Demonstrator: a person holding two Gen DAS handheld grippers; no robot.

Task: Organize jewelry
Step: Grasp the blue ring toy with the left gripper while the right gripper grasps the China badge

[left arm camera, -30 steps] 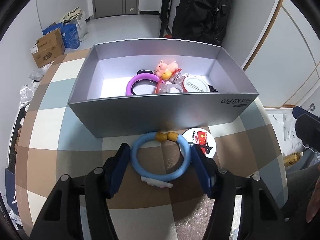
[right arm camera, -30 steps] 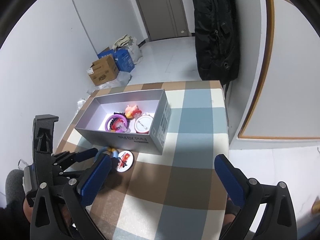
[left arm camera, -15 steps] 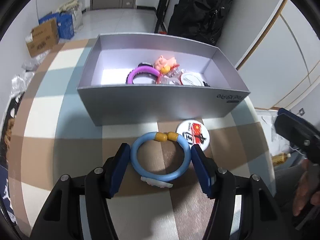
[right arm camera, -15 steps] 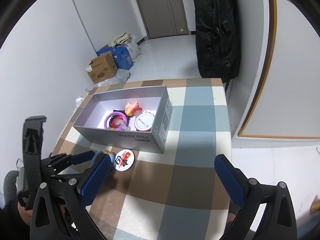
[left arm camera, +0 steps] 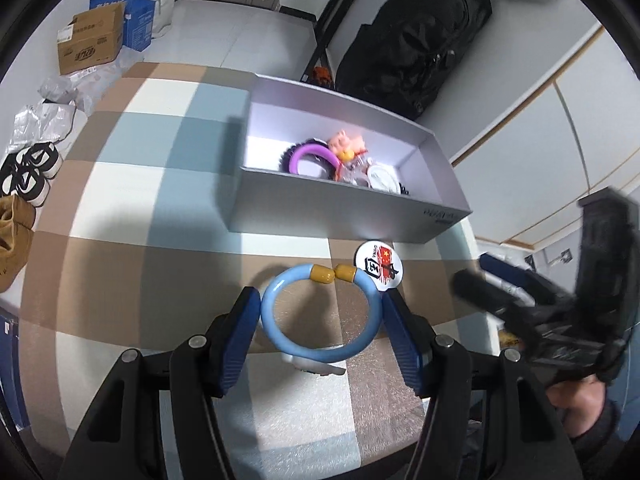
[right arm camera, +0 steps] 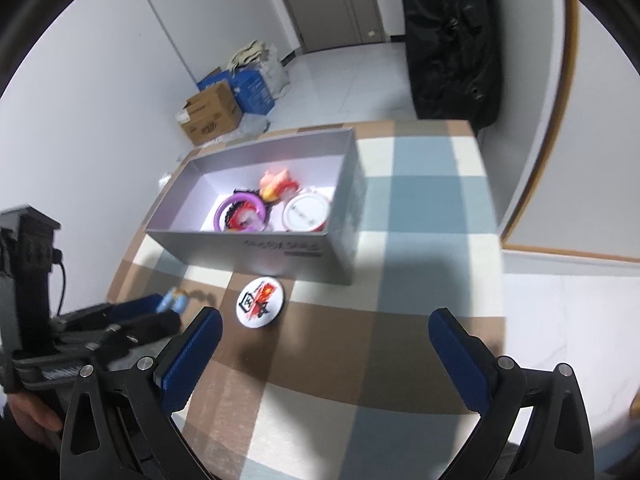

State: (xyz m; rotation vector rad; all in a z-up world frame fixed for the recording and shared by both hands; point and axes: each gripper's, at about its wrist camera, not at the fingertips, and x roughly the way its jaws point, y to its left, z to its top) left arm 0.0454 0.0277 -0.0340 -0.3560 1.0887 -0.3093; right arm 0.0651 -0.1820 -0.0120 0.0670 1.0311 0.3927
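Observation:
My left gripper [left arm camera: 320,324] is shut on a light blue bracelet [left arm camera: 276,332] with two yellow beads, held above the checked tablecloth; its shadow falls on the cloth beneath. A round white badge [left arm camera: 378,266] with a red flag lies on the cloth in front of the grey box [left arm camera: 320,216]. The box holds a purple bracelet [left arm camera: 312,151], a pink pig figure [left arm camera: 347,143] and a white round badge [left arm camera: 383,178]. My right gripper [right arm camera: 326,354] is open and empty, hovering near the flag badge [right arm camera: 261,301]. The box [right arm camera: 280,246] lies beyond it.
The table's right edge runs close to the box [right arm camera: 492,216]. A black backpack [left arm camera: 416,52] stands behind the table. Cardboard and blue boxes [left arm camera: 90,38] sit on the floor at the far left. Shoes [left arm camera: 28,172] lie left of the table.
My left gripper has lifted the blue bracelet off the cloth and drawn back from the box. My right gripper has moved in lower and closer to the flag badge.

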